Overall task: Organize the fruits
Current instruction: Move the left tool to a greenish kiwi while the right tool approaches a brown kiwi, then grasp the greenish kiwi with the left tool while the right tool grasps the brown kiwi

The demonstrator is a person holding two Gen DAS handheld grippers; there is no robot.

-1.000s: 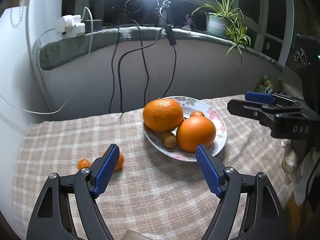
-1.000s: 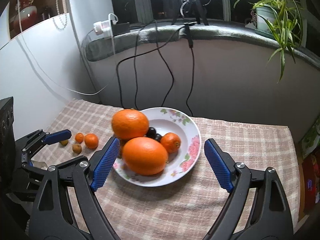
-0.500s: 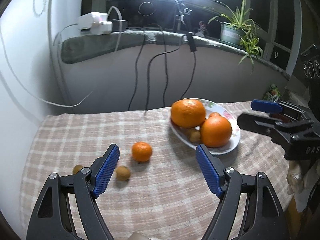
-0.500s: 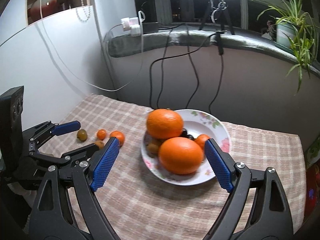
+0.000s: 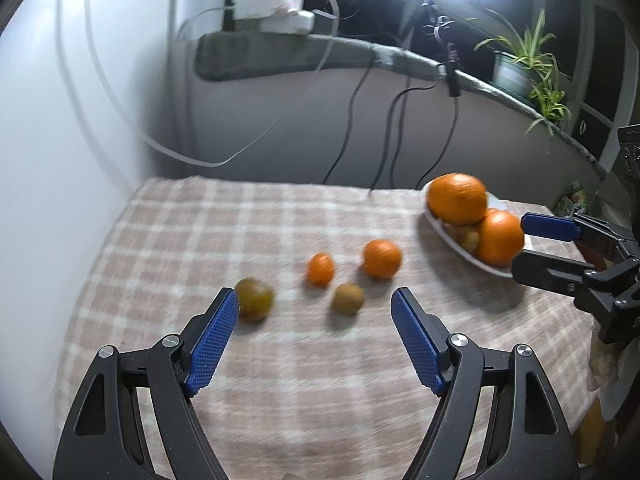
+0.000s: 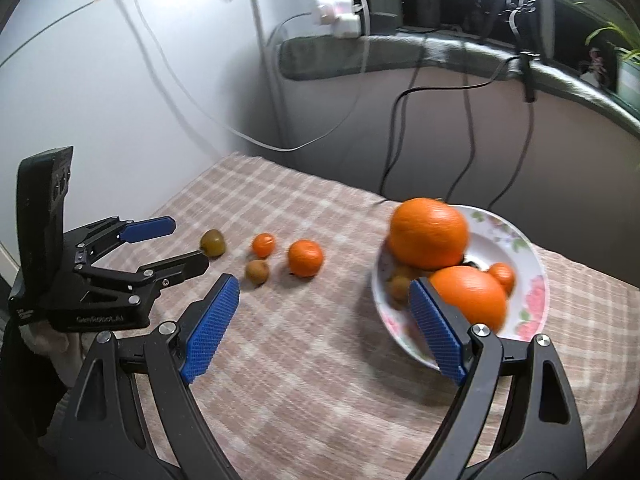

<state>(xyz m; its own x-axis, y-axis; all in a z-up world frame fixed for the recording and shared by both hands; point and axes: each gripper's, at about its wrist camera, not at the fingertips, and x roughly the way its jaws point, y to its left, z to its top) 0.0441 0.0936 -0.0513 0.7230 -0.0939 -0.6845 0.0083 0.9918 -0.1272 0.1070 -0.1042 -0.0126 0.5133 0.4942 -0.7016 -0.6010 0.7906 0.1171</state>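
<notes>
Several small fruits lie loose on the checked cloth: a tangerine [image 5: 381, 258] [image 6: 305, 257], a smaller orange kumquat [image 5: 320, 268] [image 6: 263, 244], a brown kiwi [image 5: 349, 298] [image 6: 257, 271] and a greenish fruit [image 5: 253, 299] [image 6: 212, 242]. A flowered white plate [image 6: 528, 256] [image 5: 448, 236] holds two big oranges [image 6: 428, 234] [image 5: 458, 199], a small tangerine and kiwis. My left gripper [image 5: 314, 314] [image 6: 182, 244] is open and empty, just short of the loose fruits. My right gripper [image 6: 324, 304] [image 5: 520, 240] is open and empty beside the plate.
The table [image 5: 208, 216] stands against a white wall on the left and a ledge behind, with hanging cables [image 5: 352, 120], a power strip [image 5: 276, 10] and a potted plant [image 5: 520, 64]. The table's right edge lies past the plate.
Both views swung left. The loose fruits now sit centred ahead of my left gripper and the plate has slid to the right. Both grippers stay open.
</notes>
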